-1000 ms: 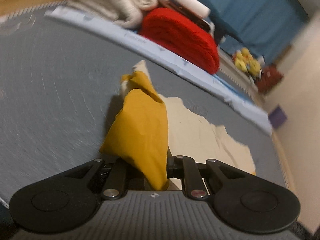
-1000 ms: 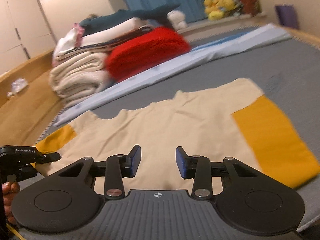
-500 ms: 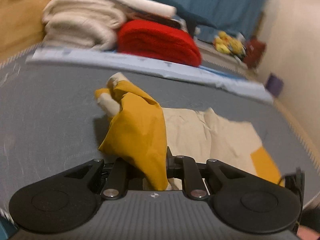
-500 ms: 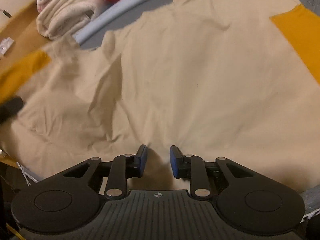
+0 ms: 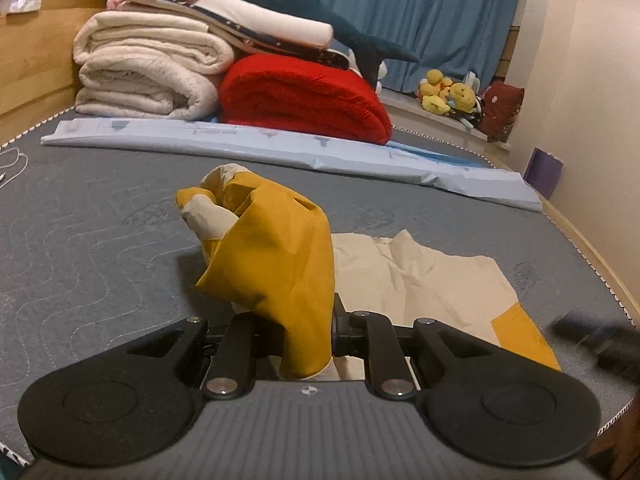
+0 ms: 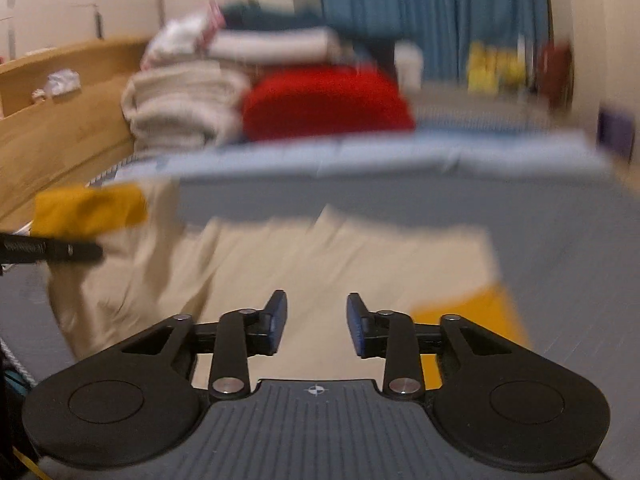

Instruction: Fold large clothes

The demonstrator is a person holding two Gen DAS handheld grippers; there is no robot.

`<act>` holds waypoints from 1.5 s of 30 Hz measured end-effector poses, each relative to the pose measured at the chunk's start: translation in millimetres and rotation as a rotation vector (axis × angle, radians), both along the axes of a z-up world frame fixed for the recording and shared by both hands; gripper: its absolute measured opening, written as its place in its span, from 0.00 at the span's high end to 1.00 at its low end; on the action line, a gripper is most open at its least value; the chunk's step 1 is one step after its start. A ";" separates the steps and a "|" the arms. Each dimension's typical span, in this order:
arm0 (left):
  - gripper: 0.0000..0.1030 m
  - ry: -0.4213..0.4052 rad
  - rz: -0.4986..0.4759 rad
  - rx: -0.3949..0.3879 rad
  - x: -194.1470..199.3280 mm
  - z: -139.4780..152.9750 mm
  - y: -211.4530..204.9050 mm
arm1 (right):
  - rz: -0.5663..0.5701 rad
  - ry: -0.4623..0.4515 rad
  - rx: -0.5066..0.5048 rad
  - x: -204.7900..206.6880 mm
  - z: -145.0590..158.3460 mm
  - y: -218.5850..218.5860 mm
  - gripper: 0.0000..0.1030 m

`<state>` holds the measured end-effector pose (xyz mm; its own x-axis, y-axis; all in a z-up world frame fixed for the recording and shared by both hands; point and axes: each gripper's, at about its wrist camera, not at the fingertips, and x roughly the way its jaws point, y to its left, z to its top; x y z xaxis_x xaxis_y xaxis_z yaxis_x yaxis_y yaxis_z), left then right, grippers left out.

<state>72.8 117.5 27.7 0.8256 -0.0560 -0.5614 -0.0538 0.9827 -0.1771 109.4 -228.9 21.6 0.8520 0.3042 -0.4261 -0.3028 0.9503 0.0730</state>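
Observation:
A cream shirt with mustard-yellow sleeves (image 5: 424,272) lies on the grey mattress (image 5: 100,240). My left gripper (image 5: 306,328) is shut on one yellow sleeve (image 5: 280,264) and holds it bunched up above the mattress. In the blurred right wrist view the shirt body (image 6: 320,264) spreads ahead, with the lifted sleeve (image 6: 88,208) at far left beside the left gripper's tip (image 6: 52,250). My right gripper (image 6: 316,322) is open and empty just above the shirt's near edge. The other yellow sleeve (image 6: 472,316) lies flat at right.
Folded cream blankets (image 5: 152,76), a red blanket (image 5: 304,100) and other folded laundry are stacked at the far side behind a light blue folded sheet (image 5: 280,152). A wooden bed frame (image 5: 32,60) is at left. Wall and purple bag (image 5: 544,172) at right.
The left gripper has lifted the sleeve higher and swung rightwards. The right gripper pulled back up from the shirt, and its jaws opened wider.

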 end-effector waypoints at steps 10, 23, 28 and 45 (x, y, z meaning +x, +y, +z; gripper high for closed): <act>0.83 -0.063 -0.113 0.052 18.7 6.7 -87.2 | -0.234 -0.044 -0.092 21.6 1.2 -137.3 0.57; 0.52 -0.046 -0.665 0.184 6.8 -27.1 -283.7 | -0.168 0.046 0.172 33.4 -0.9 -170.5 0.33; 0.28 -0.008 -0.848 0.209 -6.7 -38.2 -297.1 | -0.177 0.232 0.318 48.7 -23.5 -173.3 0.27; 0.28 0.104 -0.443 0.200 27.0 -51.5 -149.6 | -0.158 0.572 0.177 84.1 -79.8 -107.3 0.37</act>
<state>99.9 -32.1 -23.8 0.6862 -0.2715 -0.6749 0.3690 0.9294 0.0012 193.5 -336.1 -58.2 0.5444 0.3007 -0.7831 -0.0253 0.9390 0.3430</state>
